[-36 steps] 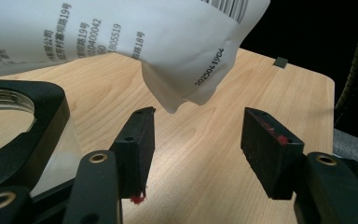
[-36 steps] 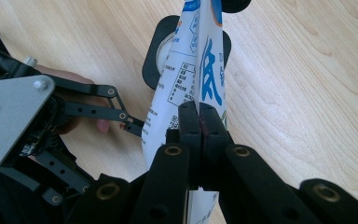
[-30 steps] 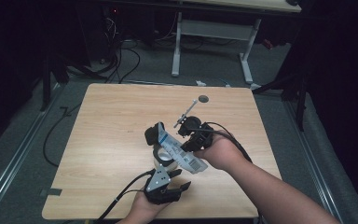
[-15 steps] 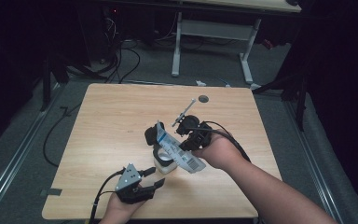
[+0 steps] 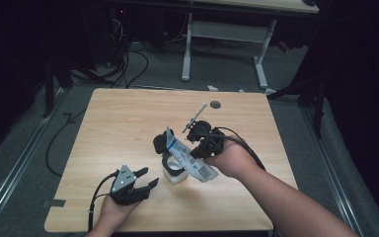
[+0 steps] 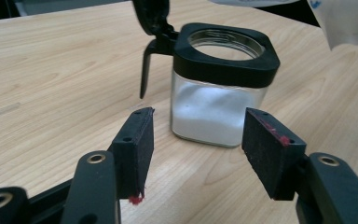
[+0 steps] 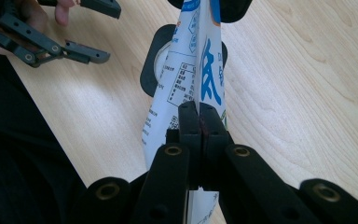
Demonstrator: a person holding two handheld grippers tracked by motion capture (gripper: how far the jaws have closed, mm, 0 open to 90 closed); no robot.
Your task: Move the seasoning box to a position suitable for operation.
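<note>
The right claw (image 7: pixel 199 119) is seen pressed tight on a white printed paper packet with blue lettering (image 7: pixel 186 79), its two black jaws meeting on the packet's edge with no gap between them. The packet (image 5: pixel 190 159) is held tilted over a small square clear-glass jar with a black collar (image 5: pixel 173 169), so that its lower end hangs above the jar's mouth. In the left gripper view the jar (image 6: pixel 221 88) is shown standing upright on the pale wooden bench (image 6: pixel 51 60), partly filled with a white powder, with its black hinged lid (image 6: pixel 151 18) flipped up and back at the far left corner of the collar. The left claw (image 6: pixel 196 149) is held wide apart and nothing is gripped by it; its pads (image 6: pixel 137 144) stand either side of the jar's line (short of the glass, not touching it). In the high view the left claw (image 5: pixel 145 178) is seen near the bench's front edge, to the left of the jar and pointed toward it, while the right claw (image 5: pixel 197 148) is placed just behind the jar. Near the bench's far edge a thin metal rod (image 5: pixel 195 118) is seen beside a small dark round disc (image 5: pixel 215 104).
</note>
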